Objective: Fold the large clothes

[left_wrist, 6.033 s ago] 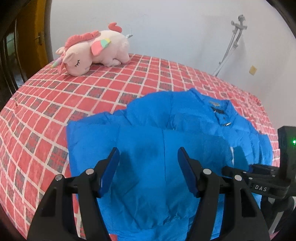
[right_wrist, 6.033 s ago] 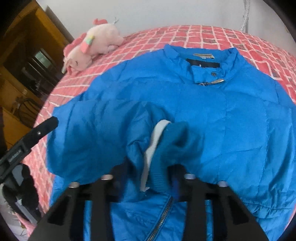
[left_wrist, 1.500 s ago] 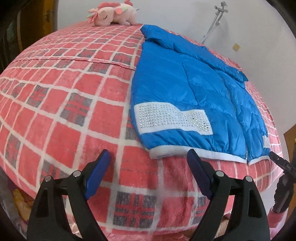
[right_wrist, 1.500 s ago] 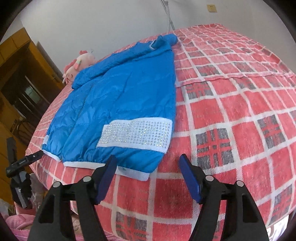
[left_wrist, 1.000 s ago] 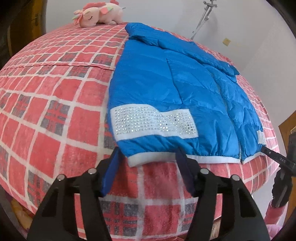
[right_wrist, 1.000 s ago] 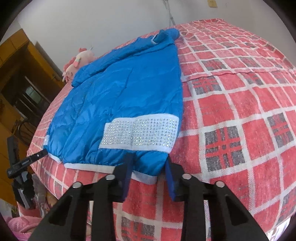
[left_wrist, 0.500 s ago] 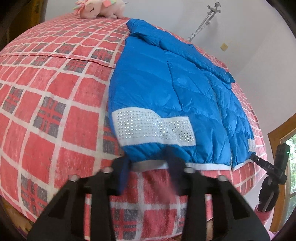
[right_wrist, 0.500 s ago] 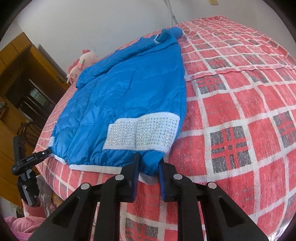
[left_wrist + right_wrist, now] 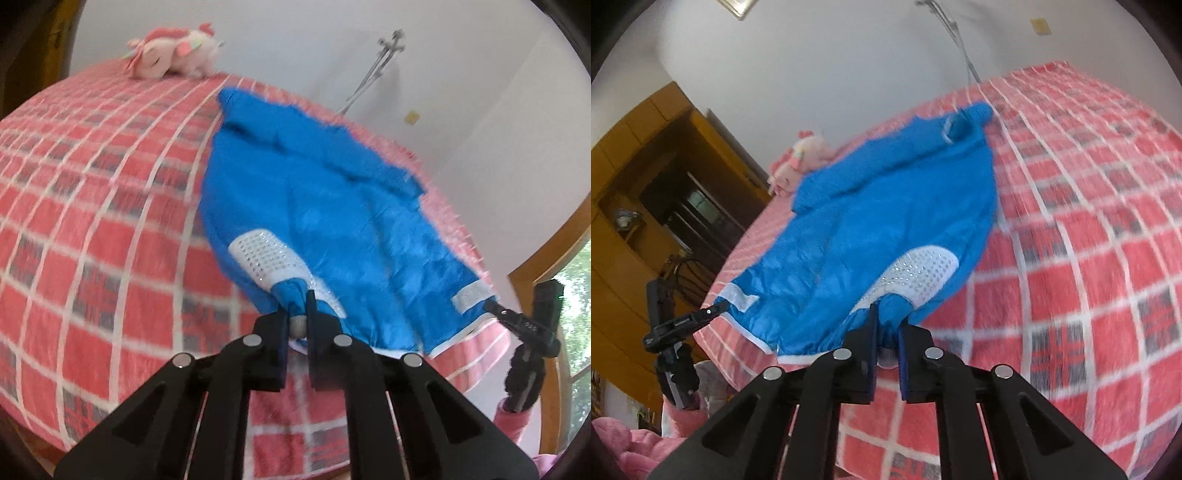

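On the red-checked bedspread (image 9: 96, 236) lies the blue jacket (image 9: 332, 221), front side up, its long axis running from the hem at the near edge of the bed to the collar end, which points away toward the white wall. Landmark for all positions: the jacket.

Left gripper (image 9: 296, 325): jaws drawn together, clamped on one corner of the jacket hem, the blue fabric and white ribbed band bunched between the fingers. Studded white panel (image 9: 266, 254) sits just beyond the grip, pulled up into a ridge. Right gripper (image 9: 888, 338): jaws likewise pressed together on the opposite hem corner, a matching studded panel (image 9: 919, 269) just beyond it. Hem between the two corners is raised off the bedspread; the collar end rests on it.

Each gripper appears in the other's view at the far hem corner of the jacket, held by a hand in a pink sleeve (image 9: 681, 417).

Pink plush unicorn (image 9: 171, 51) lies on the bedspread beyond the jacket's collar end, apart from it. Metal stand (image 9: 376, 66) leans against the wall behind the jacket. Wooden cabinet (image 9: 646, 206) stands off the jacket's side, past the bed edge. Both views show motion blur.
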